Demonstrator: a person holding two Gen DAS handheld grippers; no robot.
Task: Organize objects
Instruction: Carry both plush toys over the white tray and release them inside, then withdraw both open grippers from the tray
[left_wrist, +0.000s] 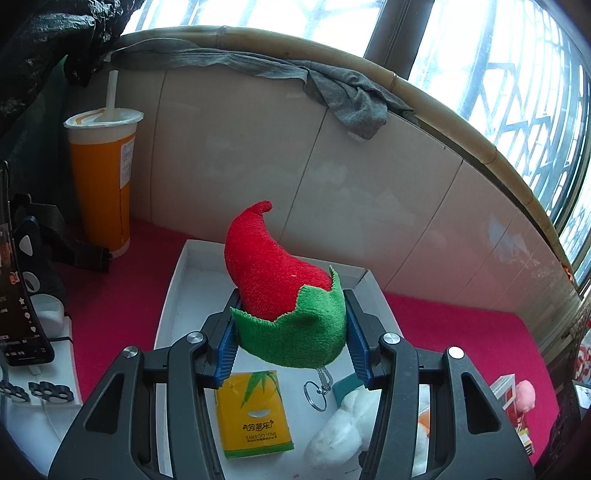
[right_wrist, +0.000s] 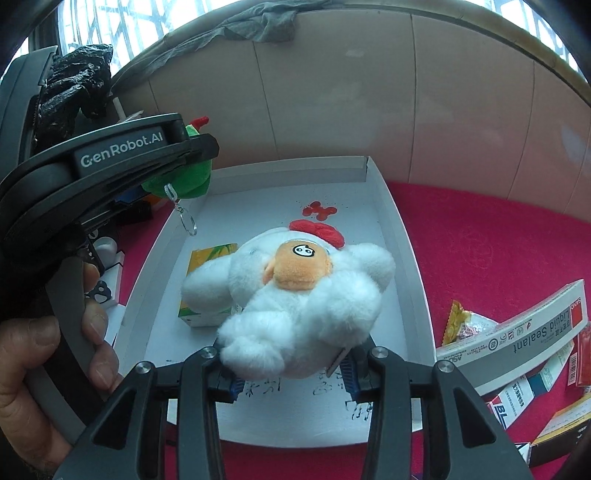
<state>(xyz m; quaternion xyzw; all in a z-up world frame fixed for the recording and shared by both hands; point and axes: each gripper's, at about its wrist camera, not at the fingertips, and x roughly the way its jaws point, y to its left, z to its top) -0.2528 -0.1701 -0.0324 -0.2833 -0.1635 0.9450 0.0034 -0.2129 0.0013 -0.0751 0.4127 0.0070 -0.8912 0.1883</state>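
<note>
My left gripper (left_wrist: 291, 332) is shut on a red plush chili with a green cap (left_wrist: 284, 291), held above the white tray (left_wrist: 173, 291); its key ring (left_wrist: 316, 395) dangles below. My right gripper (right_wrist: 291, 369) is shut on a white plush chicken (right_wrist: 295, 306) with an orange face and red comb, held over the same tray (right_wrist: 402, 258). A yellow tissue pack (left_wrist: 255, 413) lies in the tray; it also shows in the right wrist view (right_wrist: 210, 258), partly hidden by the chicken. The left gripper (right_wrist: 110, 170) with the chili (right_wrist: 184, 177) shows at the upper left of the right wrist view.
The tray sits on a red cloth (right_wrist: 480, 258) against a beige wall panel. An orange drink cup with a straw (left_wrist: 101, 173) and a phone on a stand (left_wrist: 18, 295) stand left of the tray. Boxes and packets, including a sealant box (right_wrist: 517, 332), lie right of it.
</note>
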